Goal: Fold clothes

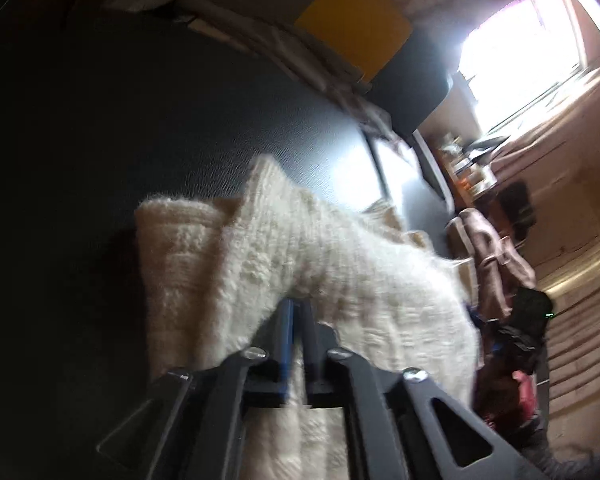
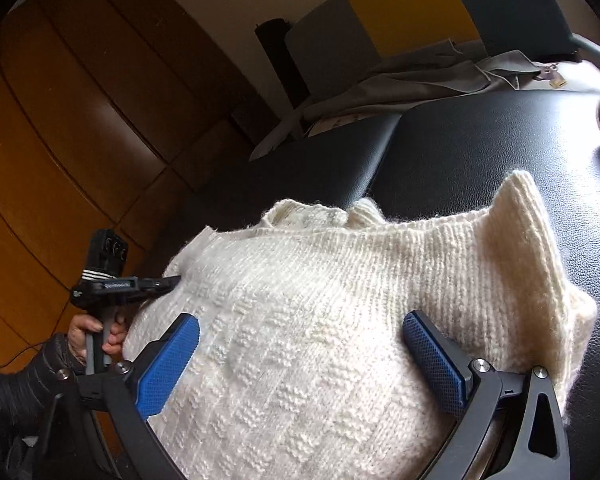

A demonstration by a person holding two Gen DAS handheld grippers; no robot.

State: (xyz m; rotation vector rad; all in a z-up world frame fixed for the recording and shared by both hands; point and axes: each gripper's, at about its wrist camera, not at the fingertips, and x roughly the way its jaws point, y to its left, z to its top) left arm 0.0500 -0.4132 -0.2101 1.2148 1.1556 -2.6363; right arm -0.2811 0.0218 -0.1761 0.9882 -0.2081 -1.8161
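Observation:
A cream knitted sweater [image 1: 340, 280] lies bunched on a black leather surface [image 1: 100, 140]. My left gripper [image 1: 296, 308] is shut on a fold of the sweater, its fingers pressed together with the knit draped over their tips. In the right wrist view the sweater [image 2: 320, 300] fills the lower middle. My right gripper [image 2: 300, 324] stands open just above it, its blue pads [image 2: 168, 364] spread wide to either side with nothing pinched. The left gripper [image 2: 172, 281] shows there at the sweater's left edge, held by a hand [image 2: 96, 336] in a dark sleeve.
A grey cloth [image 2: 420, 80] lies crumpled at the far edge of the black surface [image 2: 480, 140], below a yellow panel [image 2: 412, 8]. Brown wooden doors [image 2: 60, 120] stand to the left. A beige garment [image 1: 488, 260] hangs beyond the surface's edge, near a bright window [image 1: 520, 52].

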